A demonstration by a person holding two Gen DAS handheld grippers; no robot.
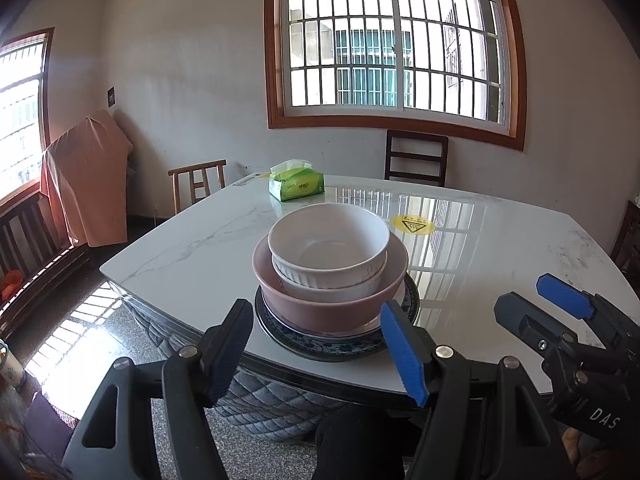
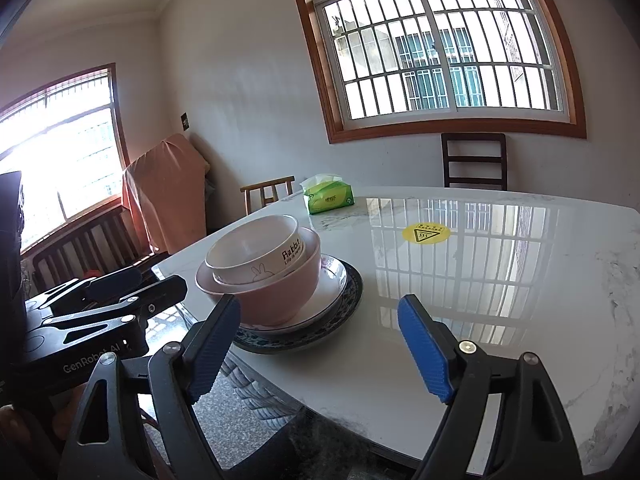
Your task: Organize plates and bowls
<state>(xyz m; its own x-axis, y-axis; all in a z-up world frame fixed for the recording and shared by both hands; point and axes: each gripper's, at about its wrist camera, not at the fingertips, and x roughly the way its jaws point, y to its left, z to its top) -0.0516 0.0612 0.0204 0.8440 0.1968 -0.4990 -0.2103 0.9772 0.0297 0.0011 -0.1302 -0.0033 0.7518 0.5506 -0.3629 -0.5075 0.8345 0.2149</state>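
Bowls and plates sit stacked at frame centre, ahead of my left gripper (image 1: 320,350); jaws spread, nothing between them. My right gripper (image 2: 320,346), low centre, also spread and empty. White bowl (image 1: 329,242) tops pink bowl (image 1: 320,308), patterned plate (image 1: 340,346) beneath, marble table (image 1: 500,260).

light: bright daylight from barred window (image 1: 394,46) and side window (image 2: 60,168)
glare: side window blown out; bars mirrored on table (image 2: 460,272)
edges: fisheye bending, dark corners
focus: sharp
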